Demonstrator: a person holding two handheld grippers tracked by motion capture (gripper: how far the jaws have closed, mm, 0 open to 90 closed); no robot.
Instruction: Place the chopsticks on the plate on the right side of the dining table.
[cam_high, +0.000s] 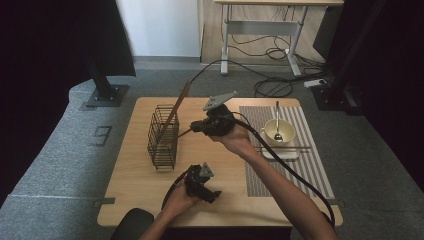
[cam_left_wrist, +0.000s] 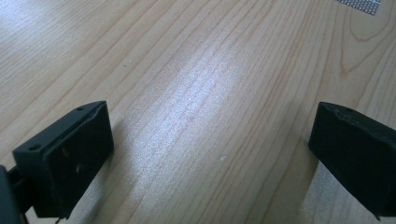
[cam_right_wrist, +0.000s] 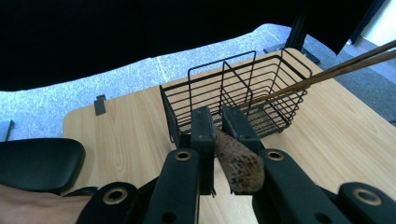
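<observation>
The left gripper (cam_high: 212, 194) rests low near the table's front edge, jaws spread wide with nothing between them. The right gripper (cam_high: 186, 132) is raised at mid-table — forearm stretched forward, jaws clamped tight on a wooden handle (cam_right_wrist: 238, 163).

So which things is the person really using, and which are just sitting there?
In use:
right gripper, shut on a dark wooden handle
wire basket
chopsticks leaning in the basket

Just sitting there:
bowl
spoon in the bowl
striped mat
left gripper, open

Wire basket (cam_high: 163, 136) left on table (cam_high: 125, 200), bowl (cam_high: 279, 132) on mat (cam_high: 310, 165) right
</observation>
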